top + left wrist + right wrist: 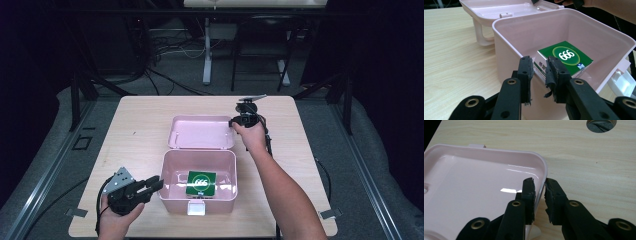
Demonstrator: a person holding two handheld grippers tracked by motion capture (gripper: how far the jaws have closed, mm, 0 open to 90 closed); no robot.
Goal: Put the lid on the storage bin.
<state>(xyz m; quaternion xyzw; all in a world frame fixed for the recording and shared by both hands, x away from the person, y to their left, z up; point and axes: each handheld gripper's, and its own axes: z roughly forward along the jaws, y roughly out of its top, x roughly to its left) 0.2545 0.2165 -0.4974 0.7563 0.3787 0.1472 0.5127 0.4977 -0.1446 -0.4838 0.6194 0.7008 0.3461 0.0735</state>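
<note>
An open pink plastic box stands near the table's front edge, its lid folded back flat behind it. Inside lies a green carton marked 666. My left gripper sits at the box's left wall, level, its jaws a little apart with nothing between them. In the left gripper view its tips stand just before the box rim, the carton beyond. My right gripper is at the lid's right corner. There its jaws straddle the lid and pinch its rim.
The wooden table has bare room left and right of the box. A white latch juts from the box's front. A cable hole lies in the tabletop beyond the lid. Desk legs and cables stand on the floor behind.
</note>
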